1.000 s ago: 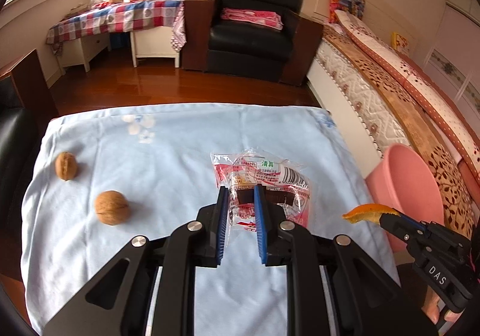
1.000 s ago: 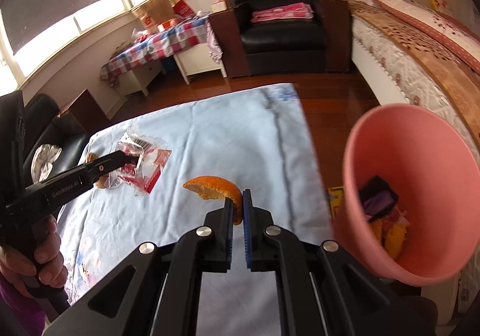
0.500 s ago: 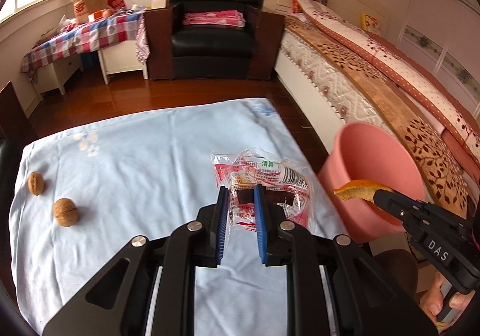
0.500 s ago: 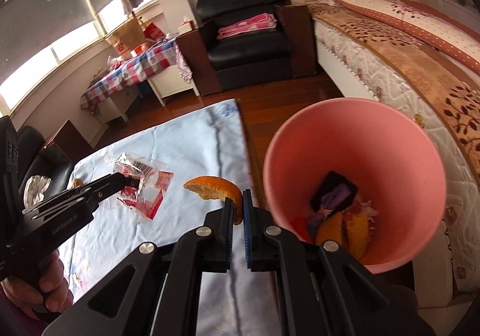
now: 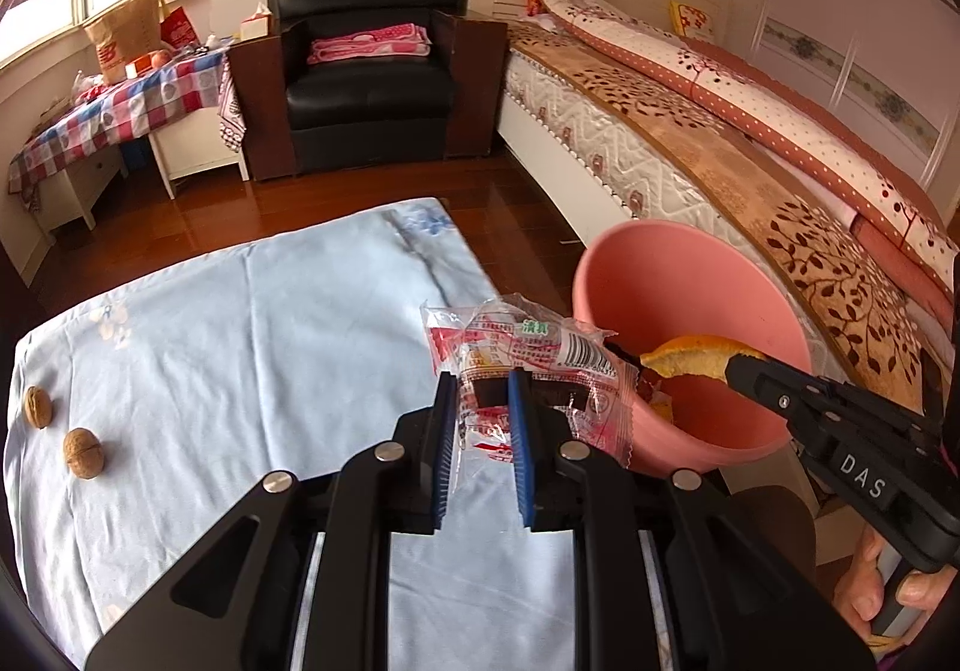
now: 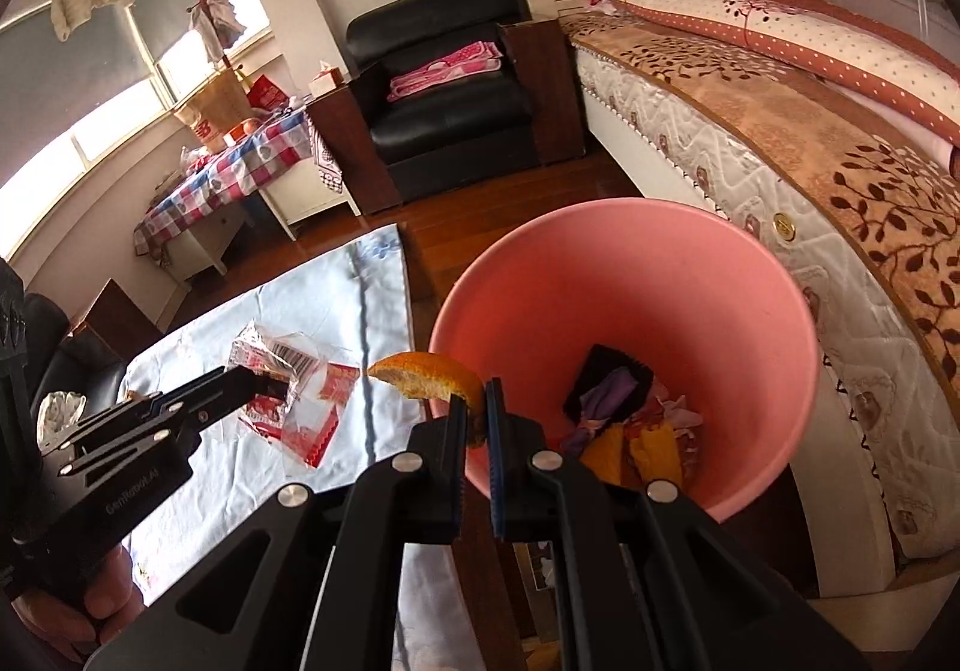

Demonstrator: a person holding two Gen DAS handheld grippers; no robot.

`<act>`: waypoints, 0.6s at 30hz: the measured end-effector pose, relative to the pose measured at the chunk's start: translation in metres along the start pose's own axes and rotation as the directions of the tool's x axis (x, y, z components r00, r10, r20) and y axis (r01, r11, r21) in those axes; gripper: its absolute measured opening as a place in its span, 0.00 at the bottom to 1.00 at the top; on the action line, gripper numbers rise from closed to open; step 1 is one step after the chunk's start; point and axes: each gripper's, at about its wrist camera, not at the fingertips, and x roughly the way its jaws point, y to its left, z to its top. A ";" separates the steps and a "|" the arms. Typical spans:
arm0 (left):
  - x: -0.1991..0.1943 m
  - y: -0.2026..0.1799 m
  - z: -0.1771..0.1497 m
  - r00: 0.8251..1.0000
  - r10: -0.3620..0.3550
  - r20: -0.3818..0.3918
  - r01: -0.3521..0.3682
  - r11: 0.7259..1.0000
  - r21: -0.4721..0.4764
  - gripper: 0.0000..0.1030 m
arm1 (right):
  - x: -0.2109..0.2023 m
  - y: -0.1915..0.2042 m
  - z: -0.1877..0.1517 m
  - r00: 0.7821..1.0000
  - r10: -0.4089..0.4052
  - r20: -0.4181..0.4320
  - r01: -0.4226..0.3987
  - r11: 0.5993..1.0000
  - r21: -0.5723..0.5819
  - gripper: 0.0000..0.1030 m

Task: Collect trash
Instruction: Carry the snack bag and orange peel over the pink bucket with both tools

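Note:
My left gripper (image 5: 483,401) is shut on a clear plastic snack wrapper (image 5: 528,353) with red print, held above the table's right edge beside the pink bin (image 5: 678,281). The wrapper also shows in the right wrist view (image 6: 288,389). My right gripper (image 6: 475,413) is shut on an orange peel (image 6: 429,380), held at the near rim of the pink bin (image 6: 630,281). The peel also shows in the left wrist view (image 5: 696,362), over the bin's opening. The bin holds several pieces of trash (image 6: 624,413).
Two walnuts (image 5: 83,452) (image 5: 37,406) lie at the left of the light blue tablecloth (image 5: 240,341). A bed (image 5: 750,161) runs behind the bin. A black armchair (image 5: 366,71) and a checkered side table (image 5: 120,107) stand across the wooden floor.
Both grippers moved right toward the pink bin, carrying the wrapper and the peel. The bin now looms larger and the peel hangs at its rim.

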 end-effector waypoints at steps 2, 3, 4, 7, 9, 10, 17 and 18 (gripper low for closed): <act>0.002 -0.006 0.000 1.000 -0.003 -0.004 0.003 1.000 0.010 0.16 | -0.001 -0.005 0.000 1.000 -0.005 0.001 0.005 1.000 0.009 0.06; 0.003 -0.009 0.000 1.000 -0.005 -0.006 0.005 1.000 0.015 0.16 | -0.001 -0.006 0.000 1.000 -0.006 0.002 0.006 1.000 0.012 0.06; 0.004 -0.011 0.000 1.000 -0.007 -0.007 0.007 1.000 0.019 0.16 | -0.002 -0.007 0.000 1.000 -0.008 0.002 0.008 1.000 0.015 0.06; 0.006 -0.016 0.000 1.000 -0.015 -0.010 0.015 1.000 0.027 0.16 | -0.003 -0.012 0.000 1.000 -0.015 0.004 0.015 1.000 0.025 0.06; 0.007 -0.019 0.001 1.000 -0.019 -0.012 0.019 0.999 0.033 0.16 | -0.004 -0.016 0.000 1.000 -0.020 0.006 0.020 0.999 0.032 0.06; 0.007 -0.021 0.002 1.000 -0.021 -0.012 0.022 0.999 0.036 0.16 | -0.004 -0.017 0.000 1.000 -0.022 0.007 0.022 0.999 0.034 0.06; 0.011 -0.035 0.003 0.999 -0.039 -0.012 0.040 0.997 0.060 0.16 | -0.007 -0.025 -0.003 0.999 -0.040 0.009 0.039 0.998 0.053 0.06; 0.011 -0.038 0.004 0.999 -0.044 -0.010 0.044 0.997 0.064 0.16 | -0.007 -0.027 -0.003 0.999 -0.041 0.009 0.040 0.998 0.056 0.06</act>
